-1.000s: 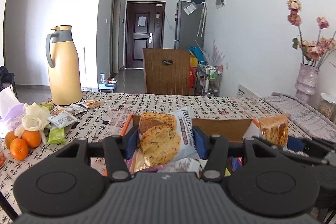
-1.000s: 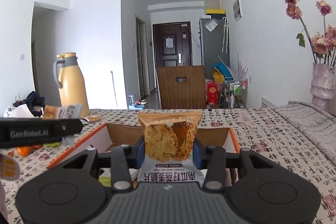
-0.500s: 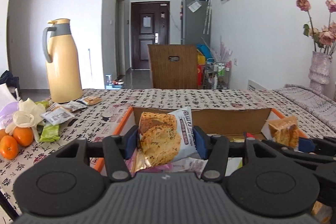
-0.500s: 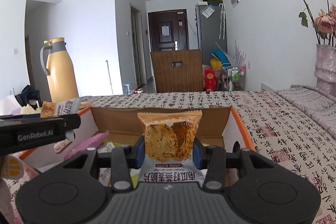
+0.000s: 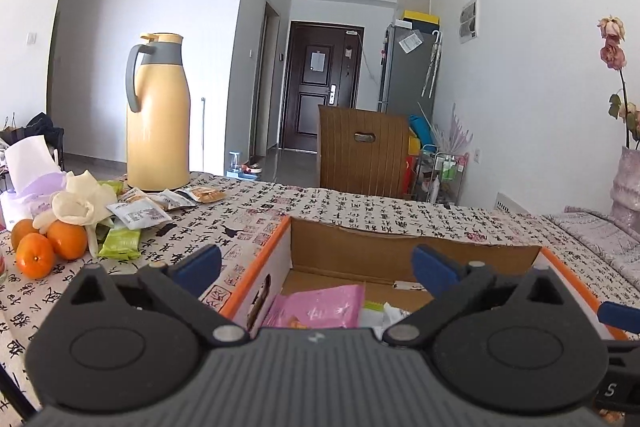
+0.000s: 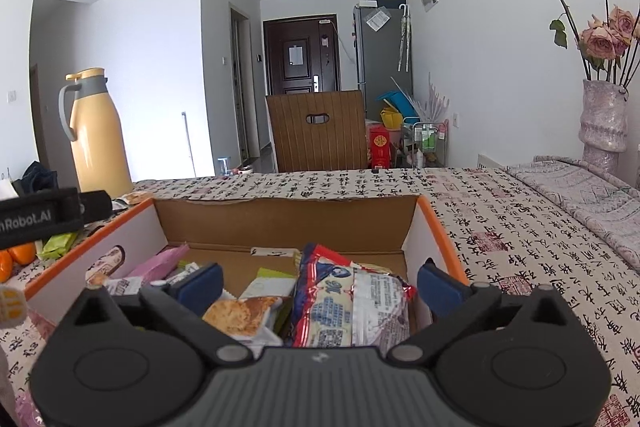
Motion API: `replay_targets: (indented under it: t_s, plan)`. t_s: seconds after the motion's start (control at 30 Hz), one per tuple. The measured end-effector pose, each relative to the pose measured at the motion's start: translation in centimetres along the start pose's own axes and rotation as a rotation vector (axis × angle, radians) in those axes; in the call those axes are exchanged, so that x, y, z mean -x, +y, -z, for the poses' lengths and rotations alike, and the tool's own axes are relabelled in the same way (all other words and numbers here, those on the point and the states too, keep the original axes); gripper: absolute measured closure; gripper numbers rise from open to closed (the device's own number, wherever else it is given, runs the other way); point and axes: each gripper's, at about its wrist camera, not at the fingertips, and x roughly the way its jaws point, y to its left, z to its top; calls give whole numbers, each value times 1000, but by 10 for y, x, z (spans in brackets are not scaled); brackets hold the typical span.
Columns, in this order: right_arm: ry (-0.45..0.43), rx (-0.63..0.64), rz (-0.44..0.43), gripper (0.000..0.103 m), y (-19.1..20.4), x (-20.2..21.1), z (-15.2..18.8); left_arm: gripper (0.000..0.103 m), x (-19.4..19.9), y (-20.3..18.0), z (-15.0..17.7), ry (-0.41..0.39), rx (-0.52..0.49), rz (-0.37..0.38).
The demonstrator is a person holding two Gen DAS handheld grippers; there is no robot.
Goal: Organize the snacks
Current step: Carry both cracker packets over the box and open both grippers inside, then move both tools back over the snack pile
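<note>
An orange-rimmed cardboard box (image 5: 276, 231) (image 6: 434, 223) sits on the patterned table and holds several snack packets. My left gripper (image 5: 316, 263) is open and empty above the box's left end, over a pink packet (image 5: 320, 307). My right gripper (image 6: 318, 283) is open and empty above the box, over a cracker packet (image 6: 244, 315) and a red, white and blue packet (image 6: 352, 307). More loose snack packets (image 5: 138, 215) lie on the table left of the box.
A yellow thermos jug (image 5: 158, 115) stands at the table's far left. Oranges (image 5: 48, 247) and a white glove (image 5: 80, 203) lie near the loose packets. A vase of dried roses (image 6: 604, 119) stands at the right. A wooden chair (image 6: 318, 131) is behind the table.
Both grippers opened and let go of their cracker packets, which dropped into the box. Both grippers moved forward over the box.
</note>
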Motion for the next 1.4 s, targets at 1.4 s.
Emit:
replay_targets:
  t_s: [1.4]
  plan:
    - [52, 10, -13, 0, -18, 132, 45, 0, 96, 12, 37, 251, -23, 116]
